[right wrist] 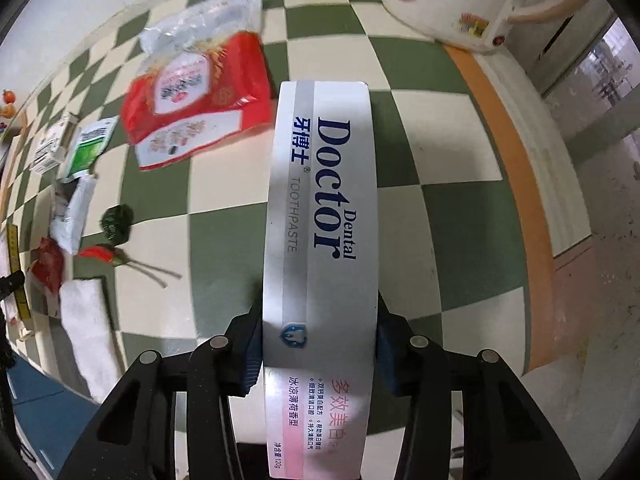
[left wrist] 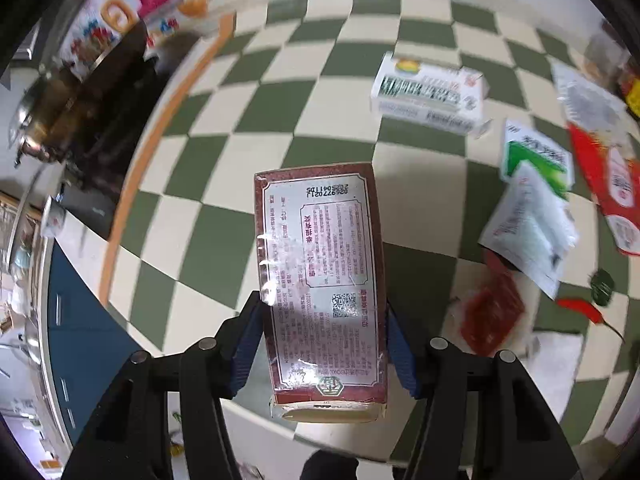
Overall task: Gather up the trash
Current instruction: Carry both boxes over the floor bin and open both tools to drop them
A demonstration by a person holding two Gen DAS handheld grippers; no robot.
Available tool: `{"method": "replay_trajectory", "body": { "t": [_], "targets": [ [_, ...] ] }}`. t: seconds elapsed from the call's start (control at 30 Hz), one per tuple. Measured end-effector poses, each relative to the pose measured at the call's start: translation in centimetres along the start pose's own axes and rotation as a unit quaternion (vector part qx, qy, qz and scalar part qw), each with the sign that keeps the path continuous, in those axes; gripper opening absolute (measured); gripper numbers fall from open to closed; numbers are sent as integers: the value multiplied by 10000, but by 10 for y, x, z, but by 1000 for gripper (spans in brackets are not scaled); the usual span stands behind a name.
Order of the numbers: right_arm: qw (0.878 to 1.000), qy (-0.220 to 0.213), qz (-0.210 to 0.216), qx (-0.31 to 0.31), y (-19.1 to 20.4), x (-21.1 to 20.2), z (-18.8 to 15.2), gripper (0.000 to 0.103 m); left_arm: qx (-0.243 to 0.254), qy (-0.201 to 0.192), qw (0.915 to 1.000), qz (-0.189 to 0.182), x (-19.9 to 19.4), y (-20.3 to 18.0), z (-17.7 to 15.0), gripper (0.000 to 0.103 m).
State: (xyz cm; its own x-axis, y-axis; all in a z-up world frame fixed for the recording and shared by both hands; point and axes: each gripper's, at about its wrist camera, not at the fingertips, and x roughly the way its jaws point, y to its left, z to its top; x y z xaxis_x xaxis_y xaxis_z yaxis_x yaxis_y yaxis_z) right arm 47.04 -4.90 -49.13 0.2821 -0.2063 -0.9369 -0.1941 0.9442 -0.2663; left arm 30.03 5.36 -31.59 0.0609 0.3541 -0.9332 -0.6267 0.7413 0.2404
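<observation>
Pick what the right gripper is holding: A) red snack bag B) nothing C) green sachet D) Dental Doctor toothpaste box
D: in the right wrist view the right gripper has its blue pads pressed on both sides of the white toothpaste box; the red snack bag lies on the checkered tabletop.

Bright, even indoor light. Strong fisheye bend with dark corners. Glare on the red box (left wrist: 320, 280) wrap. Edges motion-blurred, worst upper left; the toothpaste box (right wrist: 322, 240) is sharp, soft shadows under both.
</observation>
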Motion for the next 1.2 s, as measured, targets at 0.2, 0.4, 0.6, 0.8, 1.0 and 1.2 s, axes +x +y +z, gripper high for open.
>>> {"method": "replay_trajectory", "body": {
  "t": [0.2,0.4,0.6,0.8,1.0,1.2],
  "targets": [
    [9979,-612,83,-197,13,-65,-32,48,226,-566,9975,-347,-46,21,-19,54],
    [9944,-947,363,-313,63,-137,-97,48,583,-995,9889,-942,-85,48,-65,54],
    [9926,-1025,633,-157,112,-161,-192,48,1053,-910,9788,-1500,-92,78,-144,54],
    [9972,-151,736,-55,142,-117,-300,48,1372,28,9763,-1672,-27,85,-215,54],
    [9912,1080,755,124,146,-7,-387,48,1544,1266,9625,-1836,95,54,-270,55],
    [9729,2083,913,407,135,140,-443,48,1260,2417,9410,-2007,241,17,-304,55]
  ]
}}
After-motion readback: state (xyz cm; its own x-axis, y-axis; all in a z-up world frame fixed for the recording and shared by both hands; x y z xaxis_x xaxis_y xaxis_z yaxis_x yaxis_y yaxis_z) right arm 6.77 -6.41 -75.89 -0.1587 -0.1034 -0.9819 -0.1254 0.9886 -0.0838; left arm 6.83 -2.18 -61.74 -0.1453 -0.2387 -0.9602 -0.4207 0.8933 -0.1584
